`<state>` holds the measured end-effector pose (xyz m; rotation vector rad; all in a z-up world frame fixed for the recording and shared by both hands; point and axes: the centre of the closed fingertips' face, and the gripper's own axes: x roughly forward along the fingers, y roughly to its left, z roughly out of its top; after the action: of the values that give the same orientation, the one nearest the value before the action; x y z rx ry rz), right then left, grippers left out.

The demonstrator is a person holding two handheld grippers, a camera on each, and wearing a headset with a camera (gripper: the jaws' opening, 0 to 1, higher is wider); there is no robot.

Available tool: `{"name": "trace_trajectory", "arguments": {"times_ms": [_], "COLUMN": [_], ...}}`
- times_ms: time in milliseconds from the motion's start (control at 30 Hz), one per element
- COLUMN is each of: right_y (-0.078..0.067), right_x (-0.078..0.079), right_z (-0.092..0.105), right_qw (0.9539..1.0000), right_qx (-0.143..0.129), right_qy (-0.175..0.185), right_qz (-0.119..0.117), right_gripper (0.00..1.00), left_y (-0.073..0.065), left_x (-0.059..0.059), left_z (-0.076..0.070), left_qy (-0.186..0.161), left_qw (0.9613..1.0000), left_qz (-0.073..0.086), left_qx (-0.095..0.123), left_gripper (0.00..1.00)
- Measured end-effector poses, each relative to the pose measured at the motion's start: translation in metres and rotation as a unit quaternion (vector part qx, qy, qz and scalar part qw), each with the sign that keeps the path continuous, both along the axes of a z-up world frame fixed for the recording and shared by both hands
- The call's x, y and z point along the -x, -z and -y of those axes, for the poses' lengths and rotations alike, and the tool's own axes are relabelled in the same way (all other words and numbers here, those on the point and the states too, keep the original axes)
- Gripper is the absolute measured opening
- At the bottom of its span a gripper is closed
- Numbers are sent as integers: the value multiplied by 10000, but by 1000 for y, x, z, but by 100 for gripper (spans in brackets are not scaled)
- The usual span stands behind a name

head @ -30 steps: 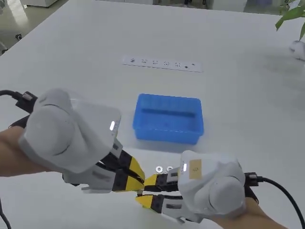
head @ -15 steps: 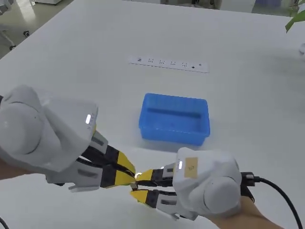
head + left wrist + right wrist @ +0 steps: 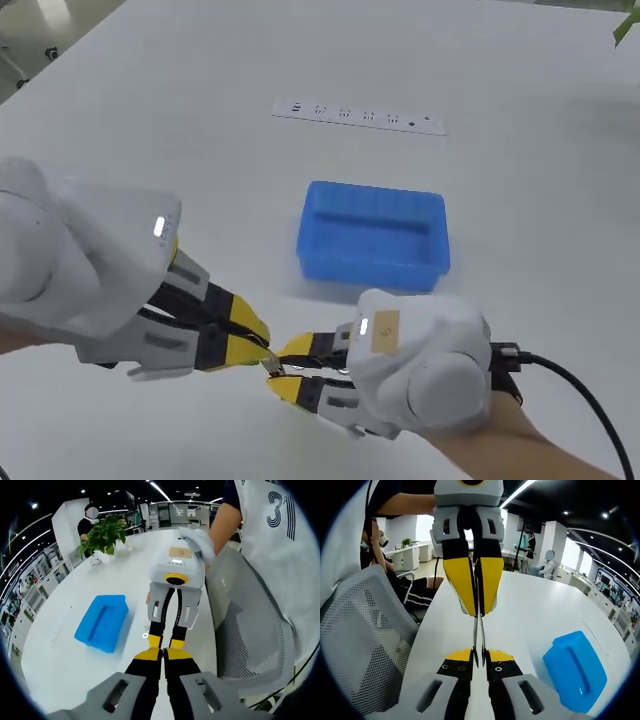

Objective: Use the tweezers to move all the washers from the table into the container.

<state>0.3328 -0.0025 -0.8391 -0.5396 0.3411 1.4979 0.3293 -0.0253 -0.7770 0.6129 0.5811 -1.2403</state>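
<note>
– Over the near part of the tabletop [image 3: 200, 160], how do the tools stand?
– My left tool [image 3: 262, 351] and my right tool [image 3: 283, 371] meet tip to tip. The left tool's jaws are clamped on the tweezers [image 3: 478, 625]. The right tool's jaws stand close on either side of the tweezers' free ends. I cannot tell whether they press.
– Which view settles the tweezers?
– The right gripper view. It resolves two thin metal legs, joined inside the left tool's yellow jaws and slightly spread at my right tool. In the head view they are a short glint between the yellow tips.
– Axis and heading?
– The long axis runs straight from one tool to the other. The free ends point at the right tool.
– Washers?
– The left gripper view shows one washer [image 3: 145, 635] flat on the tabletop, just beside the right tool's jaw. In the head view that spot lies behind the right tool's body.
– Container?
– The blue container [image 3: 375, 235] sits beyond both tools and apart from them, with a power strip [image 3: 360, 115] farther back.
</note>
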Motion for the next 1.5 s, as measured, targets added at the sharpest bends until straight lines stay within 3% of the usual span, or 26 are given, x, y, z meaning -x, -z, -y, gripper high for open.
{"name": "trace_trajectory", "arguments": {"times_ms": [167,333,533,1000,1500], "right_y": [1,5,10,18,19], "right_x": [-13,-21,-20,-22,-23], "right_z": [5,7,6,4,5], "right_qw": [9999,9996,9995,9992,9990], "right_qx": [20,32,59,110,109], "right_qy": [171,260,276,291,284], "right_qz": [-4,-50,-168,-262,-333], "right_gripper": [11,11,12,12,12], "left_y": [1,5,10,19,18], "left_x": [-11,-19,-19,-24,-28], "left_z": [5,6,6,4,6], "left_qy": [64,79,128,104,86], "left_qw": [10000,10000,9999,9999,9994], "left_qz": [67,32,-69,-132,-336], "left_qx": [26,37,11,-22,3], "left_gripper": [6,6,6,6,6]}}
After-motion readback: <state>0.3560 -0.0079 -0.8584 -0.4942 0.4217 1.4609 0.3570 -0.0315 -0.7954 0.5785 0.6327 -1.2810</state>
